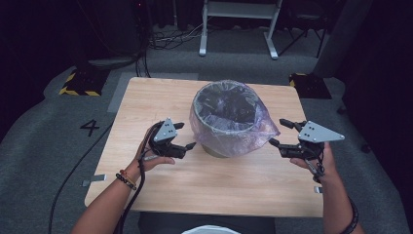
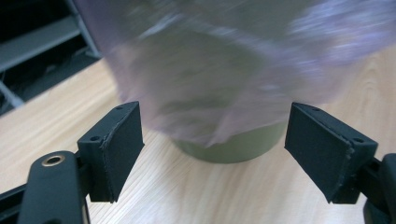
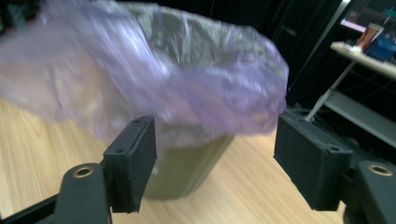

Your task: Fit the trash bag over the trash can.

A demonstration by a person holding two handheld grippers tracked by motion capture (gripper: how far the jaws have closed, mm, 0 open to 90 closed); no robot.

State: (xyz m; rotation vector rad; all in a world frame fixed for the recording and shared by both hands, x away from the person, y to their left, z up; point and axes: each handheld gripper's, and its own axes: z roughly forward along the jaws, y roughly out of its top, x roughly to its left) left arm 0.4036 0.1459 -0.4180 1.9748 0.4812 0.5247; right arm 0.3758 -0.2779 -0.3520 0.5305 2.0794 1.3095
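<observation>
**Bin with liner mid-counter, both hand-held grippers open beside it**

The bin (image 1: 225,127) stands upright near the middle of the counter (image 1: 160,97), its long axis vertical and its mouth facing up. A pale purple liner (image 1: 263,129) is draped over the rim and hangs down the outside, flaring toward the right side. Bare wood lies all round the bin: a broad strip toward the near edge, narrower strips toward the far edge and to either side.

The left hand-held gripper (image 1: 184,135) sits left of the bin, jaws pointing at it and standing wide apart with nothing between them. The right hand-held gripper (image 1: 278,132) sits on the other side, also spread and empty, its tips just beside the liner's hanging edge (whether they touch it, I cannot tell).

The high view shows the dark inside of the bin and the grey floor (image 1: 44,146) round the counter. The left gripper view shows the bin's green base (image 2: 233,149) meeting the wood below the blurred liner. The right gripper view shows the liner (image 3: 163,88) bulging out past the bin wall (image 3: 187,163), and a white table (image 3: 373,60) farther off.
</observation>
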